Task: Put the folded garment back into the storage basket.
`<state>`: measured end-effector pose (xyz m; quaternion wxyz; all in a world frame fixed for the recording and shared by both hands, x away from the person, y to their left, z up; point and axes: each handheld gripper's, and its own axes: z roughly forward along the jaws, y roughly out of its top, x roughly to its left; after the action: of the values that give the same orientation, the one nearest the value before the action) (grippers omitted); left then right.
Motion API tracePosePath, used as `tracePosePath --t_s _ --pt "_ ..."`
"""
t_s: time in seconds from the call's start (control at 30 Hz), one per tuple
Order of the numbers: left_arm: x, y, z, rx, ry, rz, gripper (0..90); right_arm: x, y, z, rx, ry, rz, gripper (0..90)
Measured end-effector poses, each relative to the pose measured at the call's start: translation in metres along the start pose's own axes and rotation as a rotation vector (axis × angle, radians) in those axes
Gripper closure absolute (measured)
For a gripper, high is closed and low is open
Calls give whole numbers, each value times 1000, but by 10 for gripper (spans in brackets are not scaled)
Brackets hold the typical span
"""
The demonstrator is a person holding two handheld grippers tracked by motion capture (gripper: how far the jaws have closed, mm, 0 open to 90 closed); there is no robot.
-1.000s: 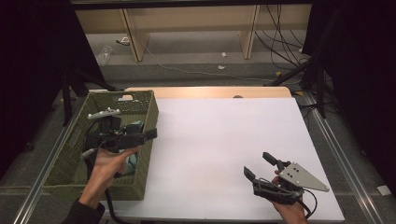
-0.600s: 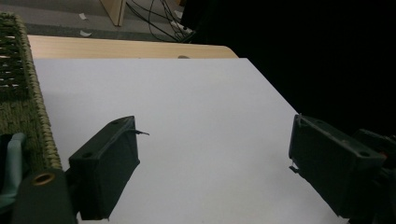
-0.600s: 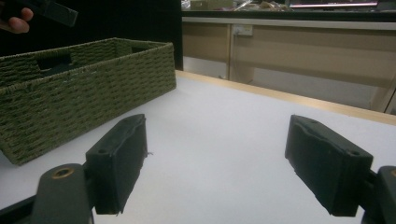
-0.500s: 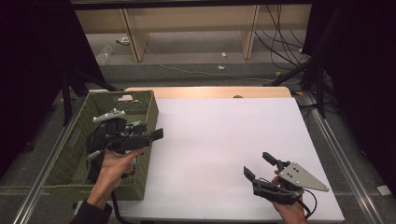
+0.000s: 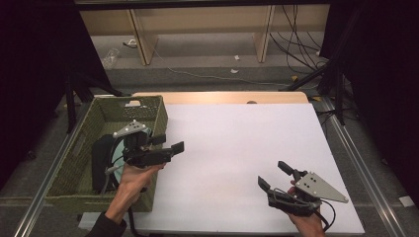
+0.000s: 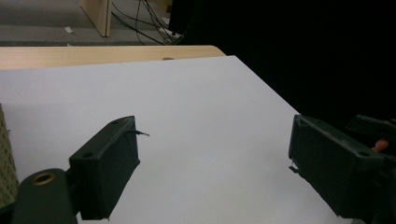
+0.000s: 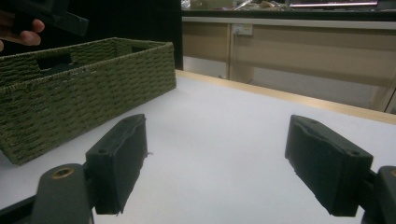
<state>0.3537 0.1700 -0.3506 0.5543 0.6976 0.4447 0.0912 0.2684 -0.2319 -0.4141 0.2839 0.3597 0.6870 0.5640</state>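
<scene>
A green woven basket [image 5: 94, 129] stands at the table's left edge, with a black object [image 5: 100, 154] and a pale round thing [image 5: 116, 157] inside. My left gripper [image 5: 169, 143] hovers at the basket's right rim, pointing out over the white table [image 5: 237, 143]. Its jaws are open and empty in the left gripper view [image 6: 215, 158]. My right gripper [image 5: 272, 174] rests low near the table's front right corner, open, with nothing between its jaws [image 7: 215, 163]. It faces the basket [image 7: 79, 88].
A bare wooden strip [image 5: 222, 97] runs along the table's far edge. Beyond it are wooden shelf legs [image 5: 262, 34] and cables [image 5: 296, 47] on the floor. Dark stands flank both sides. The other hand's gripper [image 7: 46, 14] shows at the right gripper view's top left.
My left gripper has shifted a little to the right, from over the basket toward its right rim, still open. The right gripper has stayed put.
</scene>
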Motion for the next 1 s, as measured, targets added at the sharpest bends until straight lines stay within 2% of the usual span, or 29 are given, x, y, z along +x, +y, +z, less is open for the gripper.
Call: tracePosePath --t_s 0.13,0.67,0.83,1.0 --pt "-4 -5 4 -28 -7 28 152 0 0 0 -1 -1 3 217" --pt "-12 -24 11 -61 -29 75 152 0 0 -2 5 0 3 217" --pt "-16 -31 14 -57 -24 98 152 1 0 -2 4 1 3 217" --pt "-17 -39 18 -32 -33 114 152 0 0 -2 -1 1 5 218"
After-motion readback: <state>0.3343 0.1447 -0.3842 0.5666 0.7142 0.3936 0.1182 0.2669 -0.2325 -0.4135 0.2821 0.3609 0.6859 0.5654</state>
